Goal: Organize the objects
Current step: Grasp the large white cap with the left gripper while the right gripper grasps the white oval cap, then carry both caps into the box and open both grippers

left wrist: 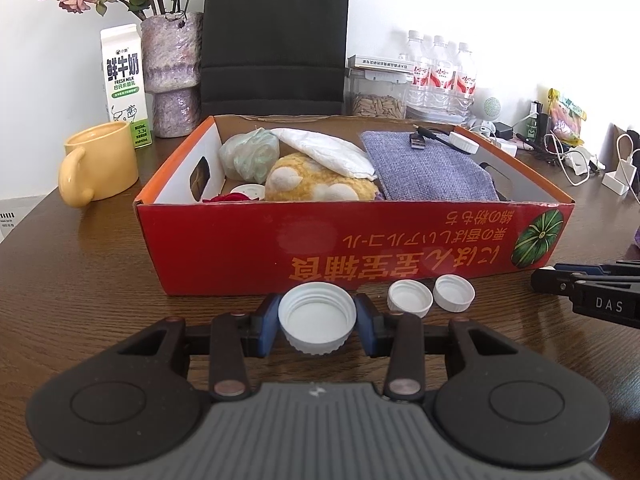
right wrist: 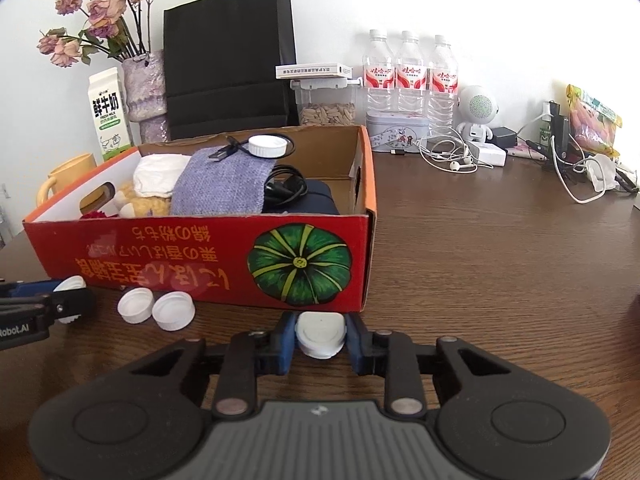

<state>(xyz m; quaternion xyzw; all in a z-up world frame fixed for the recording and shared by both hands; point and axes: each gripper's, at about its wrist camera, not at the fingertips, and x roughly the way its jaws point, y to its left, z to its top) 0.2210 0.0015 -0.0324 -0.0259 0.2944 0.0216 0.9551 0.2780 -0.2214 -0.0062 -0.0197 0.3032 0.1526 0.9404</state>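
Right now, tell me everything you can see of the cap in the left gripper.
The large white cap looks like plastic, round, with a ribbed outer wall and thread rings inside. It sits open side up, tilted slightly toward the camera, clamped at its sides between the left gripper's blue-padded fingers, above the wooden table before the red box.

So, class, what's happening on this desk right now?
A person works two handheld grippers in front of a red cardboard box of odds and ends. The left gripper is clamped on a large white cap, open side up. The right gripper is closed around a smaller white cap. Two more loose caps sit on the wooden table between them.
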